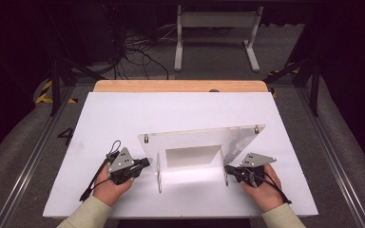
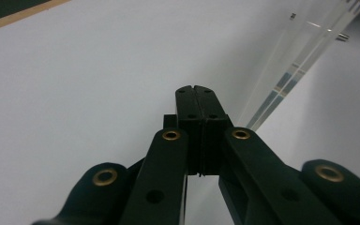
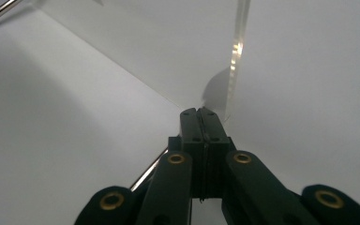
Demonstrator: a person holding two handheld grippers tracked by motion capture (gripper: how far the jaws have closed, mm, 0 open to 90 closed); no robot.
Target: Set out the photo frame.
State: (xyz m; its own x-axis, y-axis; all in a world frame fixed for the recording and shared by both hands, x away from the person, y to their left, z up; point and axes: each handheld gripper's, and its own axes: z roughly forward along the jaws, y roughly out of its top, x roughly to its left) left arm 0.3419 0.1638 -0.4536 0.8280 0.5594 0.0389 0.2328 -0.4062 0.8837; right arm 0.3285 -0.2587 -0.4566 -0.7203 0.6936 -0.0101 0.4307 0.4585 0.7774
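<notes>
A clear stand [image 1: 197, 142] sits on the white table [image 1: 123, 109], a sloped acrylic plate on two upright legs with a rectangular opening. The left gripper [image 1: 145, 163] lies just left of the stand's left leg [image 1: 159, 172], jaws pressed together on nothing. The right gripper [image 1: 226, 168] sits at the stand's right leg [image 1: 226, 167], jaws likewise closed and empty. The high view gives both hands and the whole stand (legs included). The left gripper view adds the plate's edge [image 2: 281, 89] close beyond the tips [image 2: 196, 89]; the right gripper view shows the tips [image 3: 199, 111] near the right leg's edge [image 3: 236, 56]; contact cannot be told.
</notes>
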